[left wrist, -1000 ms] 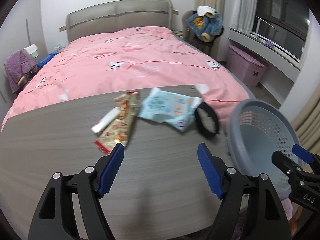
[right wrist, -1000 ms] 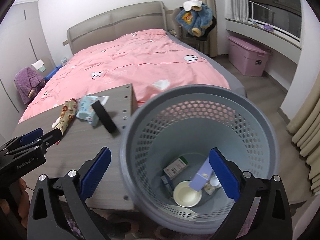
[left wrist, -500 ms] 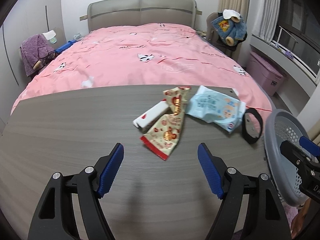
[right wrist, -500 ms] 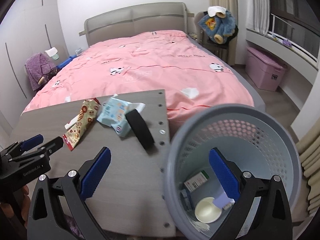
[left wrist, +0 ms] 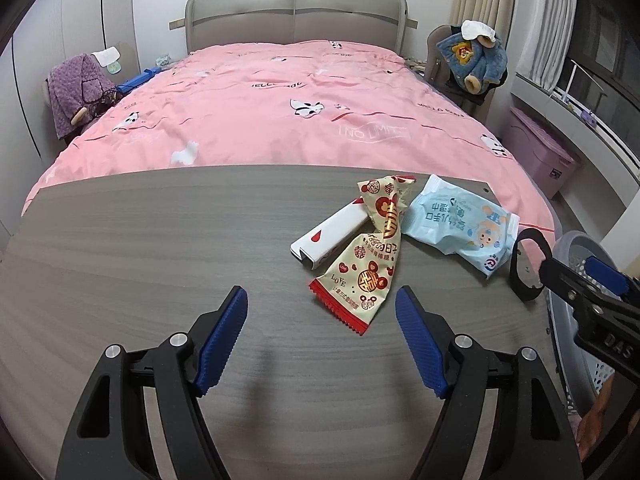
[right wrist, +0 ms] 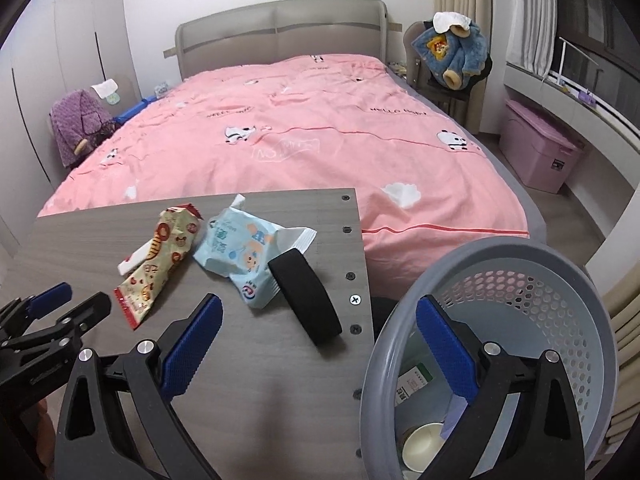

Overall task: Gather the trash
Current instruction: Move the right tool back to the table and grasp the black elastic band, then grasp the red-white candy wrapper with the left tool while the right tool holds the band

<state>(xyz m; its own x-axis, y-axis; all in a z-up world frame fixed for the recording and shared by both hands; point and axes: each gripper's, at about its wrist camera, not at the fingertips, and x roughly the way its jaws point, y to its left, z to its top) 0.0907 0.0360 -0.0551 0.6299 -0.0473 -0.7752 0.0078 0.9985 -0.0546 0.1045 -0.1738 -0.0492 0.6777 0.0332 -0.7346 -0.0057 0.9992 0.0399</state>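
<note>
On the grey wooden table lie a cream and red snack wrapper, a white slim box partly under it, a light blue wipes pack and a black band. My left gripper is open and empty, just short of the wrapper. My right gripper is open and empty, over the table's right edge beside a grey perforated basket that holds a paper cup and small boxes.
A bed with a pink cover stands behind the table. A chair with a blue plush jacket and a pink storage box stand at the right. Purple clothing hangs at the left.
Both grippers have swung left, away from the basket and over the table. The trash items now sit right of centre in the left wrist view. Both stay open.
</note>
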